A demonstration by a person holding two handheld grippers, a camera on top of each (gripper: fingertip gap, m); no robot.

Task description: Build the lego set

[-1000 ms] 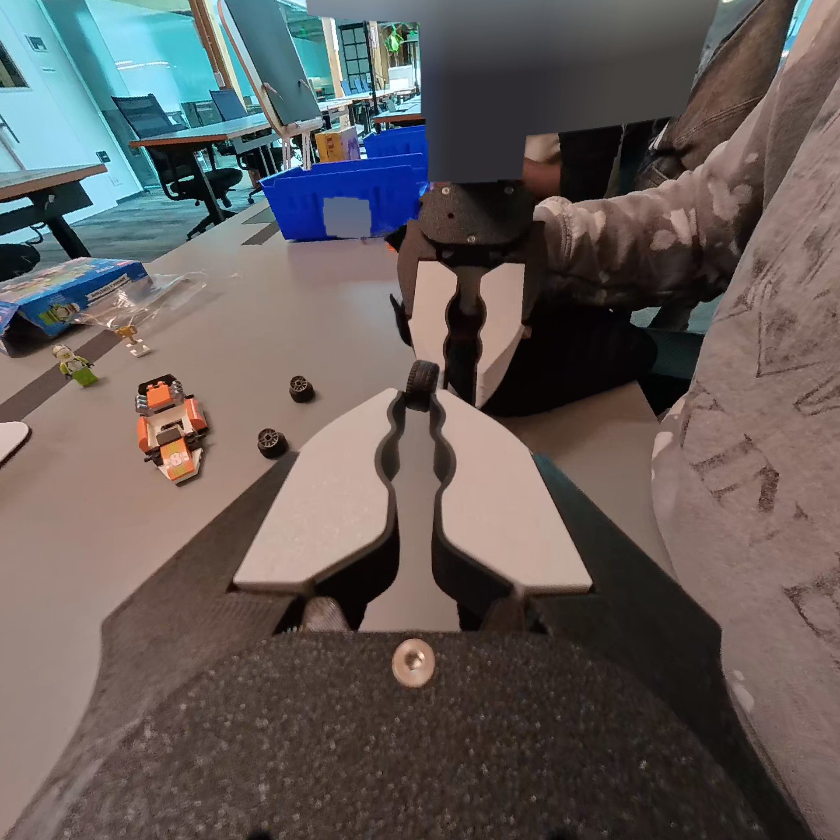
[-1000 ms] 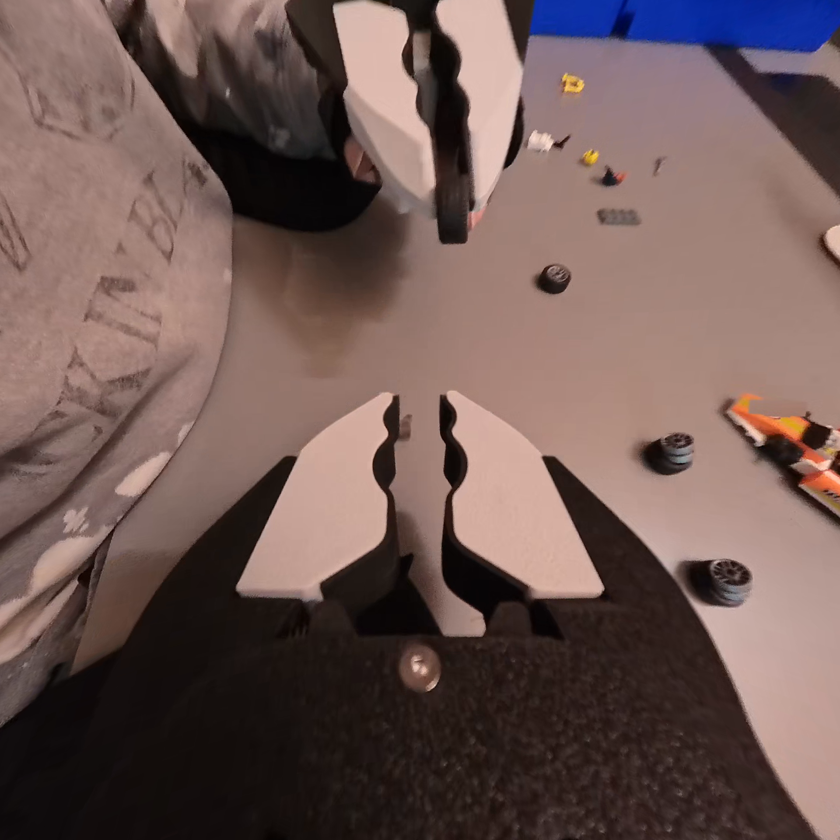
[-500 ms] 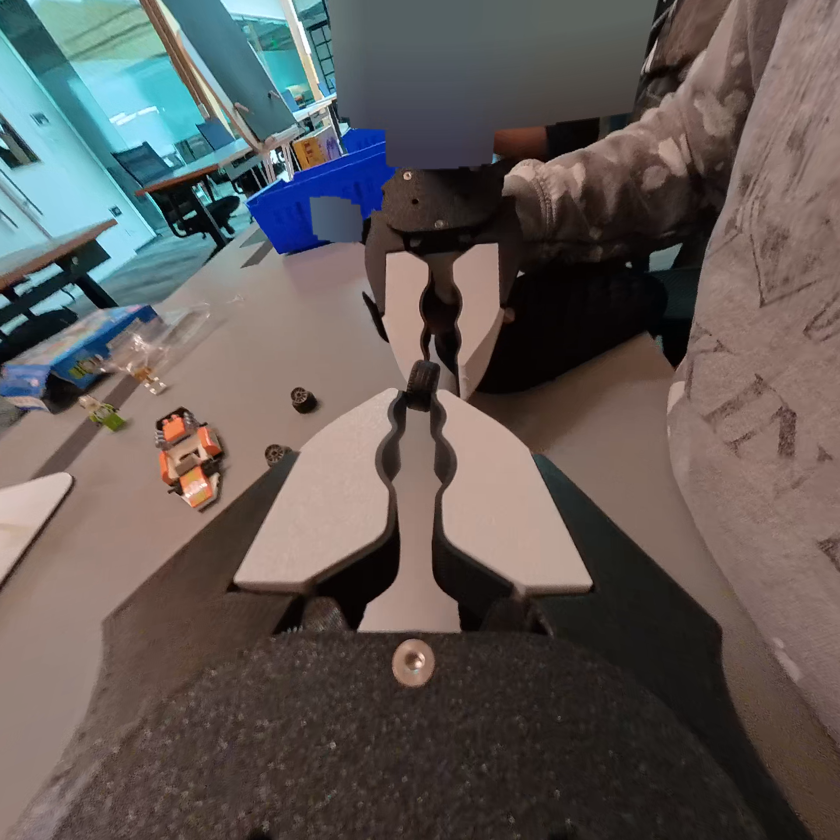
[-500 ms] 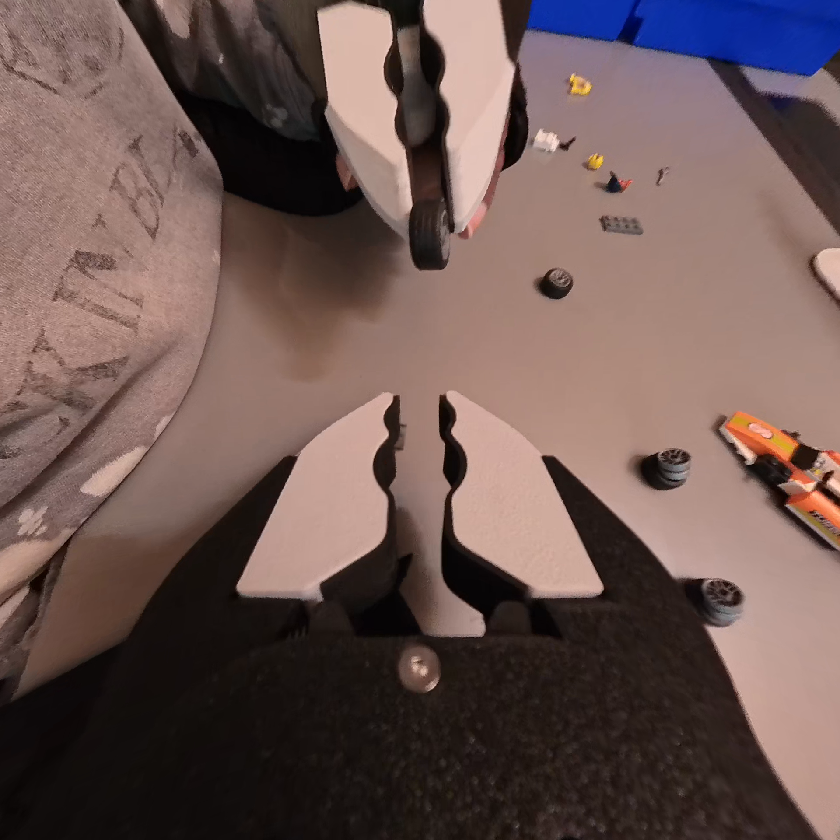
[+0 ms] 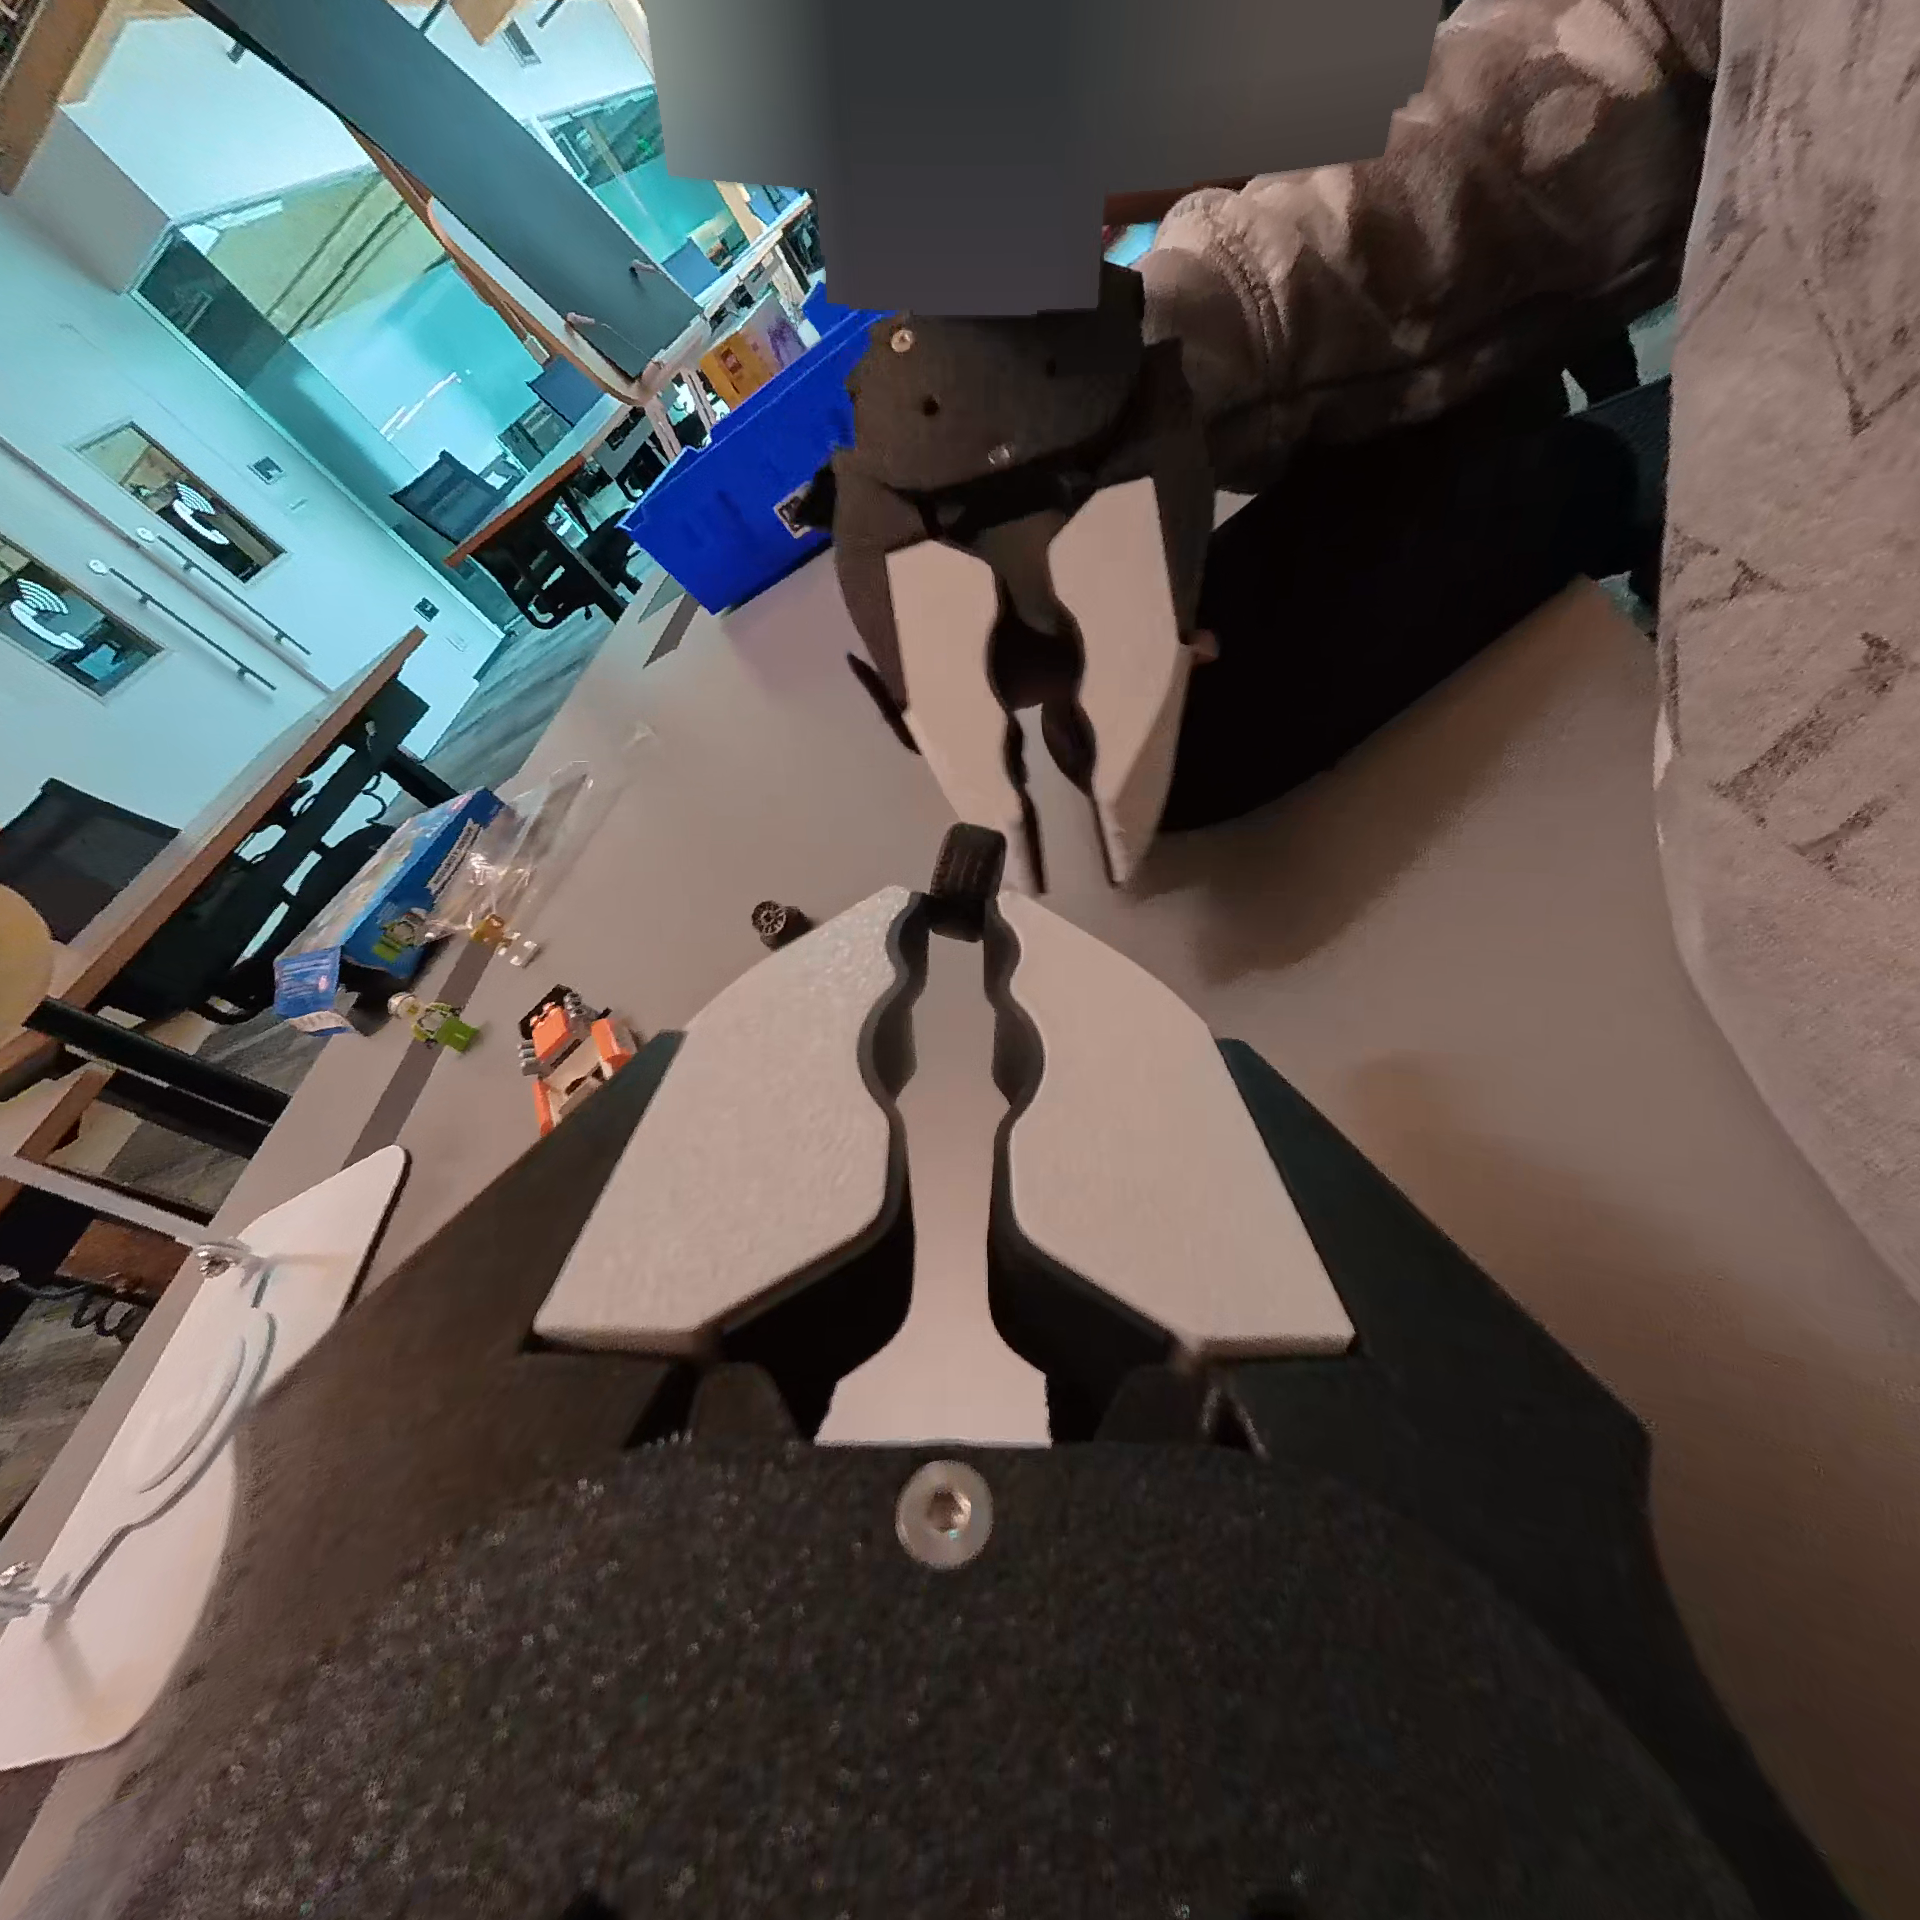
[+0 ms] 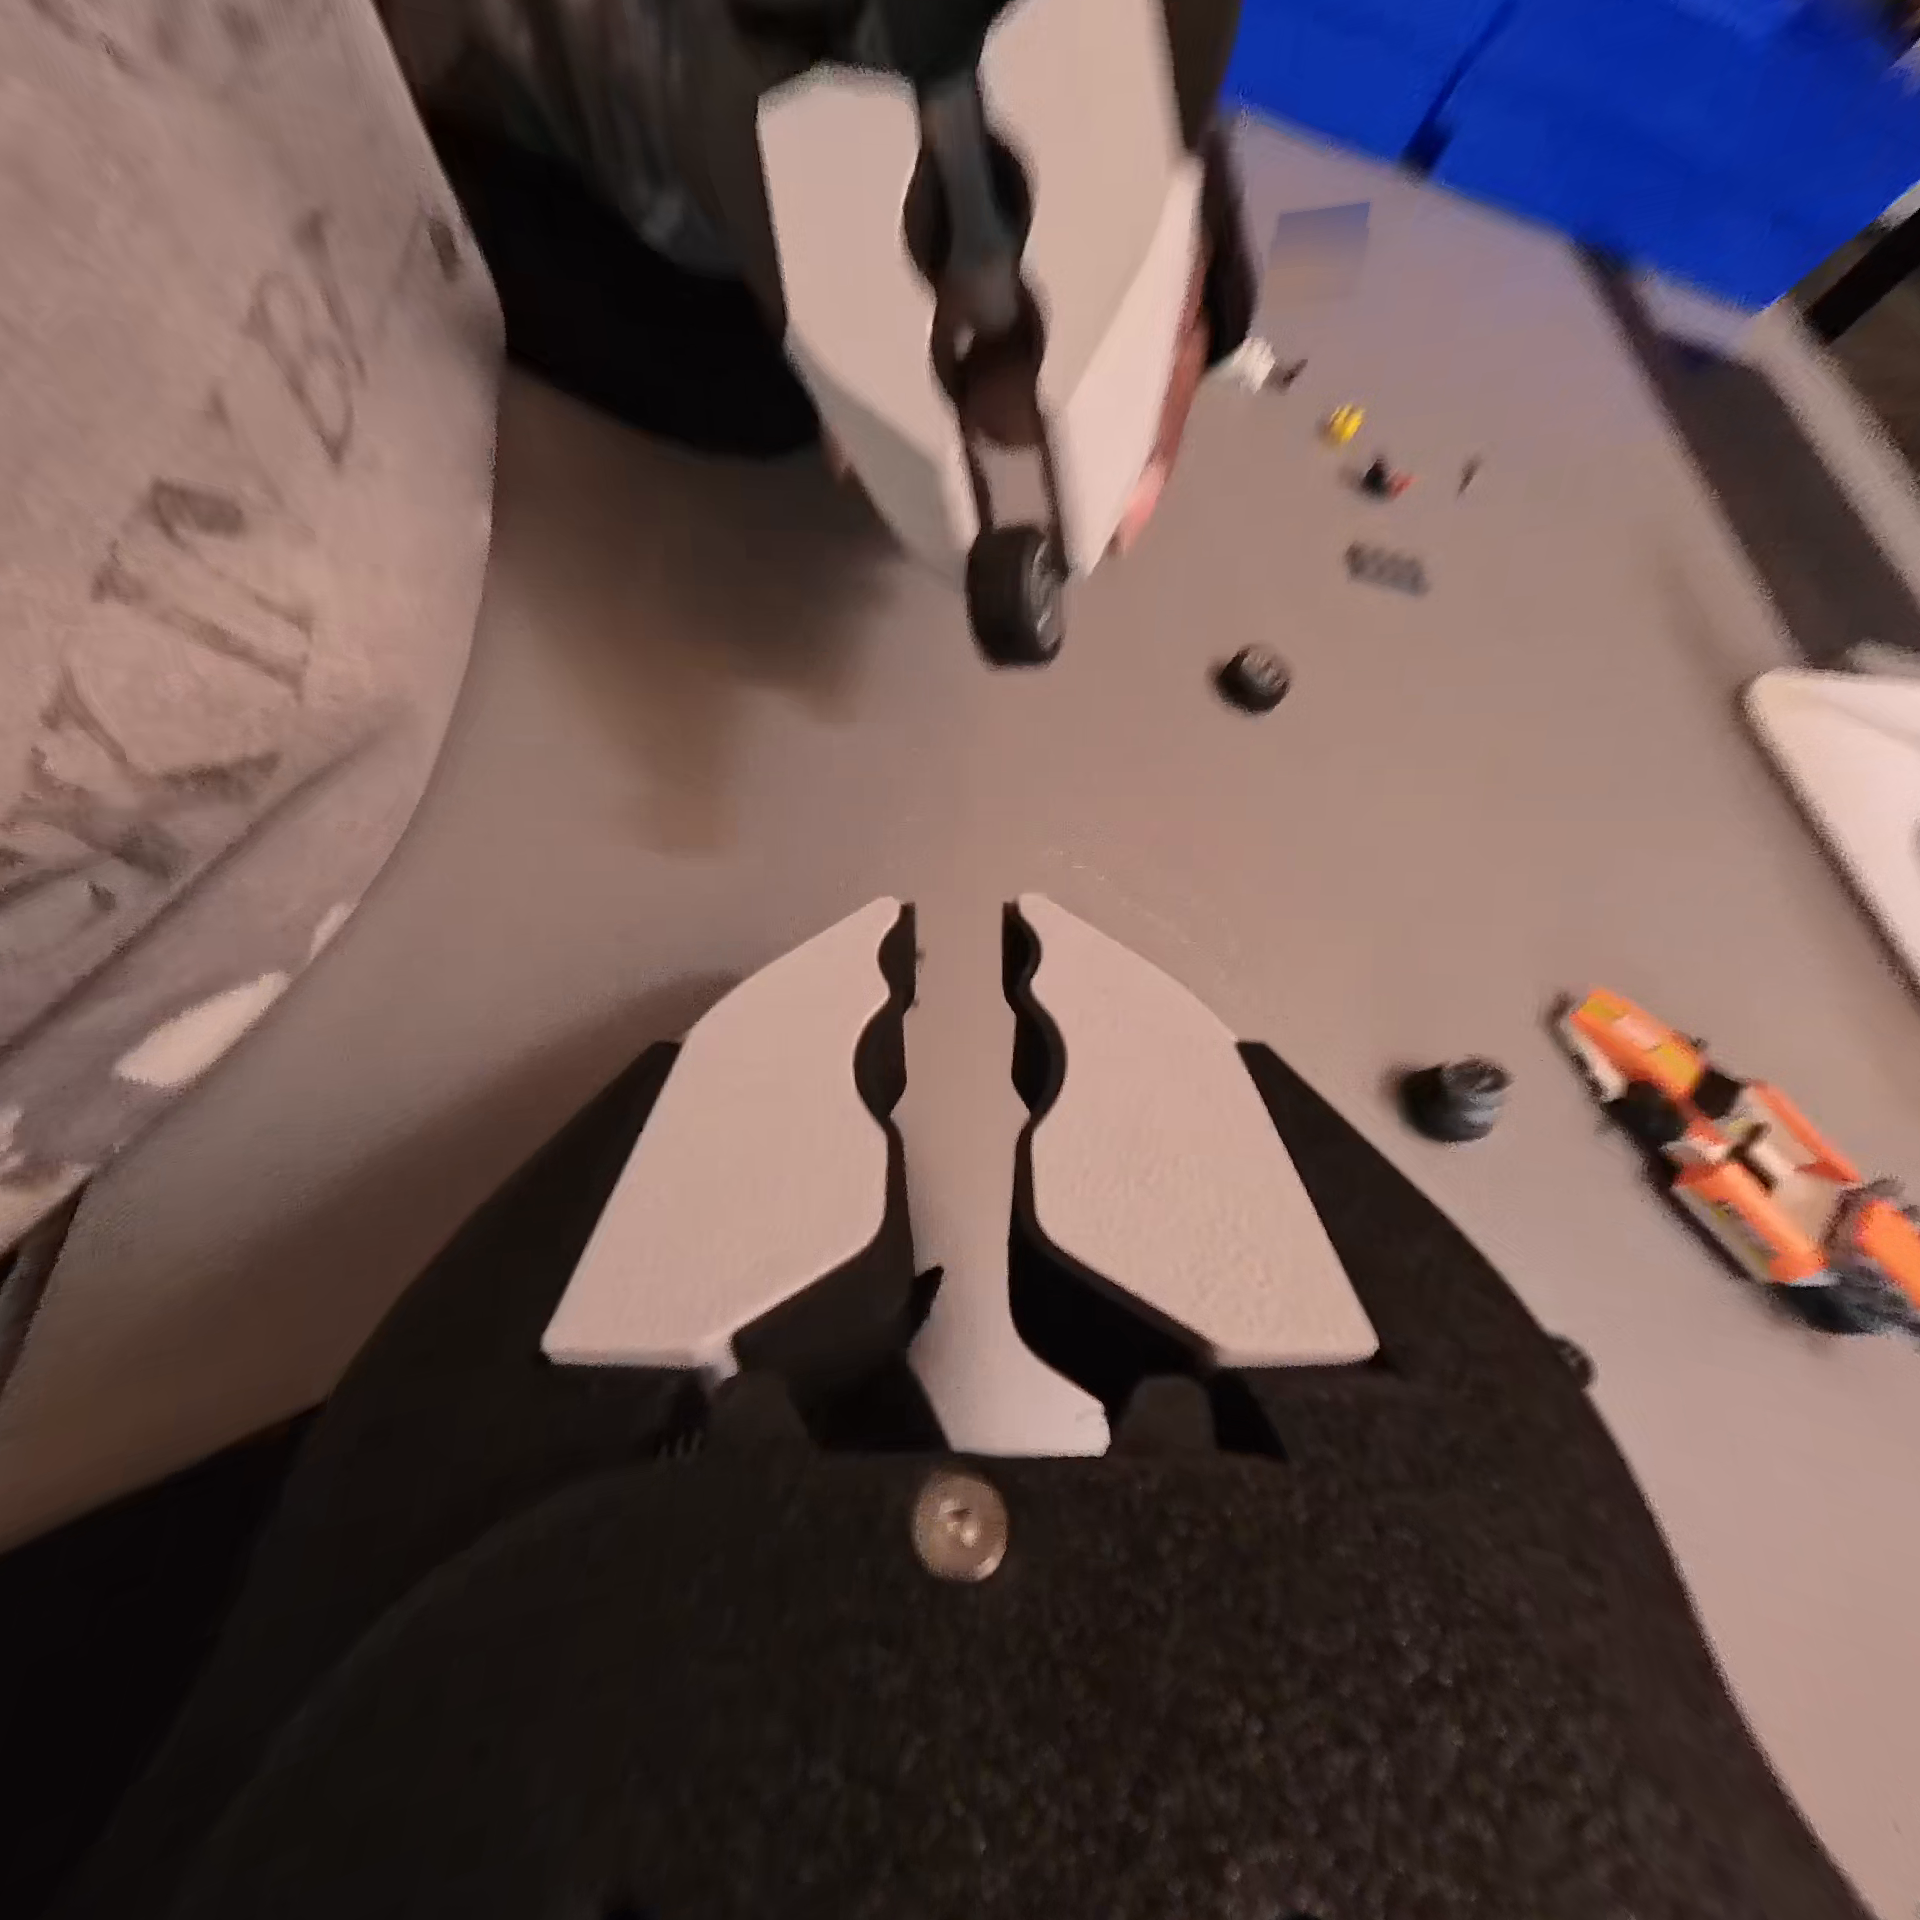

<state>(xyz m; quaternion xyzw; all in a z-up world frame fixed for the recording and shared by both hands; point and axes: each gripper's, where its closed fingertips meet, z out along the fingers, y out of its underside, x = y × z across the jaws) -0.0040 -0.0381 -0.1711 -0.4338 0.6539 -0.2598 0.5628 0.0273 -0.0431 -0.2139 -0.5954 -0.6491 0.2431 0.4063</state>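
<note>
My left gripper [image 5: 966, 899] is shut on a small black tyre [image 5: 966, 878] at its tips and holds it above the grey table [image 5: 1403, 987]. In the right wrist view the left gripper [image 6: 1013, 566] points at me, and the tyre [image 6: 1013, 608] shows a grey rim. My right gripper [image 6: 958, 914] is empty, its jaws a narrow gap apart with table showing between them. In the left wrist view the right gripper [image 5: 1075, 878] hangs tips down just right of the tyre. The orange Lego car [image 6: 1745, 1153] lies on the table to the right, and also shows in the left wrist view [image 5: 571, 1049].
Loose wheels [image 6: 1252, 681] [image 6: 1455, 1101] lie near the car. A grey plate [image 6: 1382, 566] and tiny pieces [image 6: 1345, 424] lie farther back. A blue bin [image 5: 748, 499], the set box [image 5: 416, 904], a minifigure [image 5: 442, 1023] and a white stand [image 5: 208, 1351] are around. A person's torso [image 5: 1766, 727] borders the table. The gap from one gripper's tips to the other's is roughly 6 centimeters.
The left wrist view has rolled and tilted. The left gripper with the tyre has come closer to the right gripper, which now sits just right of the tyre. Both grips are unchanged.
</note>
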